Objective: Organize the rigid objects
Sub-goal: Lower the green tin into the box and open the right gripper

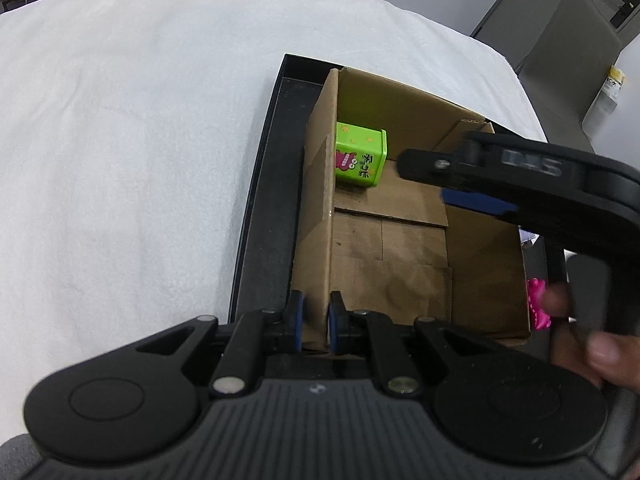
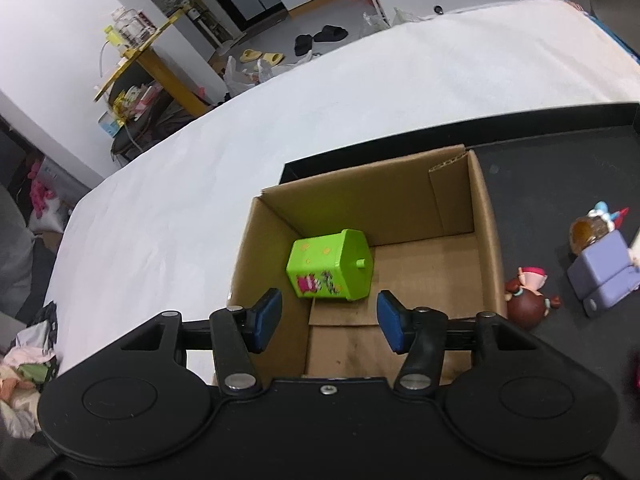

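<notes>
A brown cardboard box [image 1: 320, 184] stands open in a black tray [image 1: 268, 200]. A green toy bin [image 1: 360, 158] lies on its side inside the box; it also shows in the right wrist view [image 2: 330, 270]. My left gripper [image 1: 315, 320] is shut on the near left wall of the box. My right gripper [image 2: 328, 320] is open and empty above the box, just behind the green bin; it also shows from the side in the left wrist view [image 1: 460, 184].
On the tray [image 2: 560, 168] right of the box [image 2: 486, 240] lie a brown-headed doll [image 2: 528, 304], a purple block toy [image 2: 604, 276] and a figure with an amber head [image 2: 588, 232]. A pink toy [image 1: 538, 308] shows beside the box. White cloth [image 1: 140, 140] covers the table.
</notes>
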`<action>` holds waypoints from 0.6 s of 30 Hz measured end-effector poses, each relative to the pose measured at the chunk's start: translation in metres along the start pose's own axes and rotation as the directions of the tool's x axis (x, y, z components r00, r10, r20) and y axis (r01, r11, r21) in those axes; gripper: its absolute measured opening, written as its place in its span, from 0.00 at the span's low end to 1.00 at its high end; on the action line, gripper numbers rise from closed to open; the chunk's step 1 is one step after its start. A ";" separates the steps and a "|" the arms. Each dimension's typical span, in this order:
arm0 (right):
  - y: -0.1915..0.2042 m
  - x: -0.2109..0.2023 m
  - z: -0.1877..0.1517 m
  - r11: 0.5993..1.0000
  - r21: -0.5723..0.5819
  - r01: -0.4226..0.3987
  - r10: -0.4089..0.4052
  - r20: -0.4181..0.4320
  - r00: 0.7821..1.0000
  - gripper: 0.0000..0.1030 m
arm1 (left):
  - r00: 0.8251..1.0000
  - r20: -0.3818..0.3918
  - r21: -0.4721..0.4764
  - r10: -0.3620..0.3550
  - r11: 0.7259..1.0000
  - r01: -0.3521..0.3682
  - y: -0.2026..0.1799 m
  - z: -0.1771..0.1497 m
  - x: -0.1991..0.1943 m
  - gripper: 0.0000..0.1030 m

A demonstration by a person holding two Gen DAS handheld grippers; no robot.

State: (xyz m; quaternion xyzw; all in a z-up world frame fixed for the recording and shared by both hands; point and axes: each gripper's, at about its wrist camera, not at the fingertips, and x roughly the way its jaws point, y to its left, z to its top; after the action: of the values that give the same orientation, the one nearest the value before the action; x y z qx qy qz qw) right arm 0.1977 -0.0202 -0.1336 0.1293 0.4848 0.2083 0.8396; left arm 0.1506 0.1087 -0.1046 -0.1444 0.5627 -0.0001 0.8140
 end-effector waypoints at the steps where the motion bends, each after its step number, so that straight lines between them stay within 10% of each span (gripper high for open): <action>1: 0.002 -0.006 0.000 1.000 -0.017 -0.001 0.001 0.000 1.000 0.56 | 1.000 0.000 -0.001 0.001 1.000 -0.001 0.000 0.000 0.000 0.11; 18: -0.021 -0.097 0.007 0.984 -0.178 0.023 -0.014 0.050 0.999 0.86 | 1.000 -0.005 -0.015 0.023 1.000 -0.023 -0.005 0.000 0.003 0.11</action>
State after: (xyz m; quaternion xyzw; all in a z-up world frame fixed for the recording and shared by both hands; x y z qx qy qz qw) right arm 0.1649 -0.0846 -0.0650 0.0538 0.4446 0.2399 0.8613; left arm 0.1522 0.1036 -0.1063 -0.1441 0.5662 0.0135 0.8115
